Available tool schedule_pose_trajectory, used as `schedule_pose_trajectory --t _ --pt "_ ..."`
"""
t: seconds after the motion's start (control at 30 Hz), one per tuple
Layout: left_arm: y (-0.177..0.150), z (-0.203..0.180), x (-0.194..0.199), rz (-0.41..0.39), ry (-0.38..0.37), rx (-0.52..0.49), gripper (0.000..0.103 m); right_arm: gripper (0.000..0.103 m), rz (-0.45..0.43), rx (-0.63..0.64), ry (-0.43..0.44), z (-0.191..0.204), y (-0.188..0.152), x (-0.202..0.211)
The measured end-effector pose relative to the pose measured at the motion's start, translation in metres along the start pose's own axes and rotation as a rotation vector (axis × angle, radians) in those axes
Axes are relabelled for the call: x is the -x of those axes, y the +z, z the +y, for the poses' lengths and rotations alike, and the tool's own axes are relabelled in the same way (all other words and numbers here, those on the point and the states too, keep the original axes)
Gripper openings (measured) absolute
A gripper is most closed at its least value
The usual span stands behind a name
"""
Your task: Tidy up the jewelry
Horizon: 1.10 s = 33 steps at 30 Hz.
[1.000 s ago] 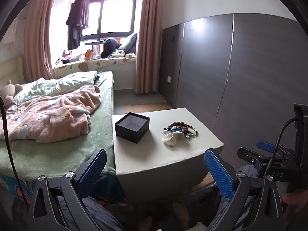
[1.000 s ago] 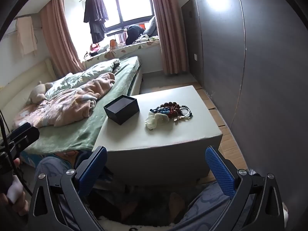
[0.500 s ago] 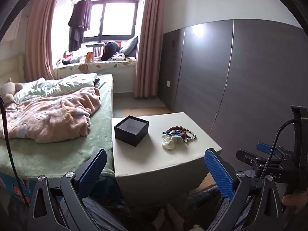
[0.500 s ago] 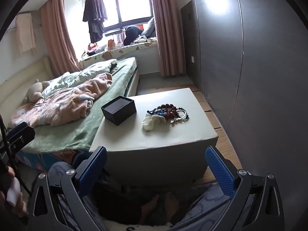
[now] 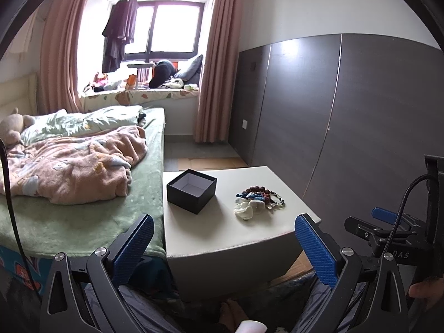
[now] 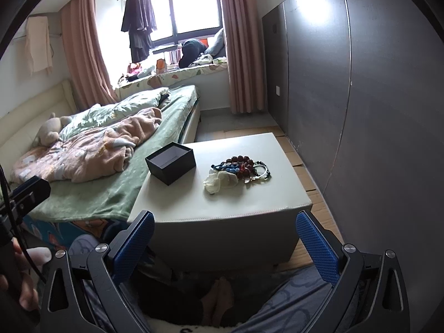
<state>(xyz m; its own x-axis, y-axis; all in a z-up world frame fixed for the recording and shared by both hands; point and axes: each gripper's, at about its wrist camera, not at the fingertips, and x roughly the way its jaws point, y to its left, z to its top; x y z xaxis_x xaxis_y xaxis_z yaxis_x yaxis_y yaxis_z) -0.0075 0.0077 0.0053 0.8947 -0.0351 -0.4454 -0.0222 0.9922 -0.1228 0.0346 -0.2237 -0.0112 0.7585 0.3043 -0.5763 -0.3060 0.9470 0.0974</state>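
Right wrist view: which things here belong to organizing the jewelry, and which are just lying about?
For the job:
- jewelry pile on the stool
- open black box, empty, beside it

Lying about:
- pink blanket
- stuffed toy
- hanging clothes
- window-seat clutter

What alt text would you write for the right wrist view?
A pile of jewelry lies beside an open black box on a pale table next to a bed. The open right gripper frames the foreground.
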Motion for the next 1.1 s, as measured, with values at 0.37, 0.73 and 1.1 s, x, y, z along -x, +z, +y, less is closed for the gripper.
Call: schedule_pose_trajectory --t 0.37,0.73,1.1 --pt "-0.003 0.010 0.007 -0.013 0.009 0.034 0.101 0.102 0.002 0.018 -0.008 0.006 0.002 -0.003" --pt "0.001 0.017 0.008 -0.016 0.025 0.030 0.101 0.102 -0.008 0.009 -0.003 0.009 0.001 0.002" --pt "-0.002 0.011 0.013 -0.015 0.018 0.011 0.101 0.102 -0.013 0.004 0.004 0.009 0.000 0.006"
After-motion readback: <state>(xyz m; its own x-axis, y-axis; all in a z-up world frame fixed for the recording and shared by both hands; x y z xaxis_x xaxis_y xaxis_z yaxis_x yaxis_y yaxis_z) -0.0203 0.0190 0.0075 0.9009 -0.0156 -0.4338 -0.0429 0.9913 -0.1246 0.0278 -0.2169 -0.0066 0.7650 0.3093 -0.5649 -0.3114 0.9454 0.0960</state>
